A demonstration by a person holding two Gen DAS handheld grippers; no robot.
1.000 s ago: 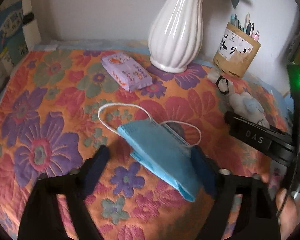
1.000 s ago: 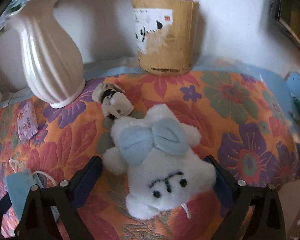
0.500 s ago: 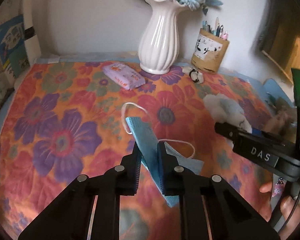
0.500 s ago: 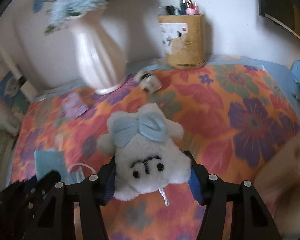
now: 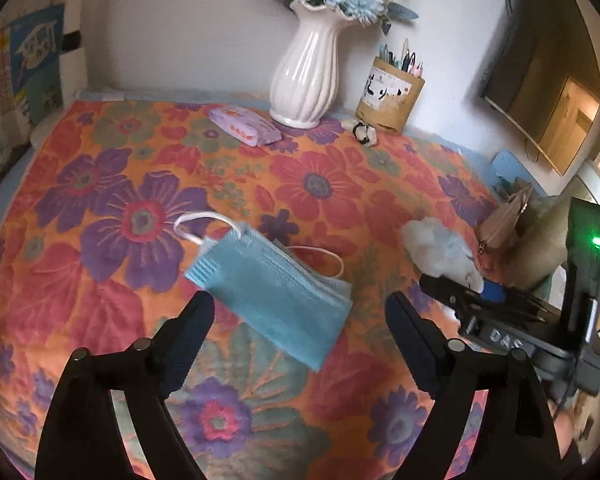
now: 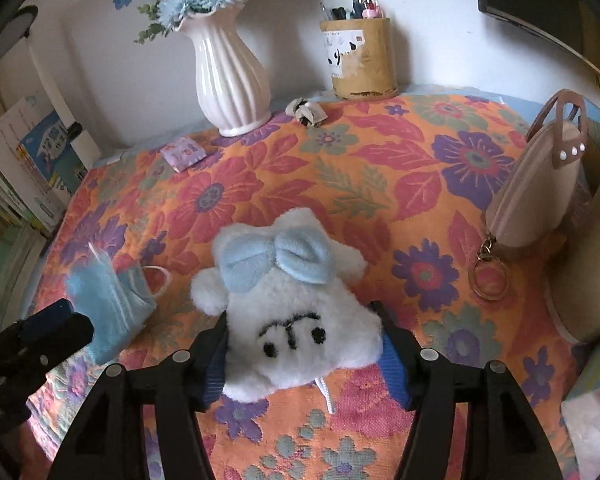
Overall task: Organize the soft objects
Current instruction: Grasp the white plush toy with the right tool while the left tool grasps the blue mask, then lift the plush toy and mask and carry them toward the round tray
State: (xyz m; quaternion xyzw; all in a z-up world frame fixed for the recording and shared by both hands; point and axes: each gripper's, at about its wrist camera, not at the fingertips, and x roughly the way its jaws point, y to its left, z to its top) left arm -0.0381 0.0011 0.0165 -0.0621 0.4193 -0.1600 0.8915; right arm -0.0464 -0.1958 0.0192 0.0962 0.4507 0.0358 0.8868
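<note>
Floral-quilted worktop [image 5: 100,184]: left claw [image 5: 296,304] gapes wide, empty, blue face mask [image 5: 272,284] loose beneath; right claw [image 6: 302,330] pinches white plush toy [image 6: 296,300]; sorting apparently barely begun.

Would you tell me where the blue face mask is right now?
The blue face mask lies on the floral cloth just ahead of the open left tongs, left of the white plush.

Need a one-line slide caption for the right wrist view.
Right gripper clamps a white plush toy with a pale blue bow above the floral quilted cloth; folded blue face mask lies beside it.
</note>
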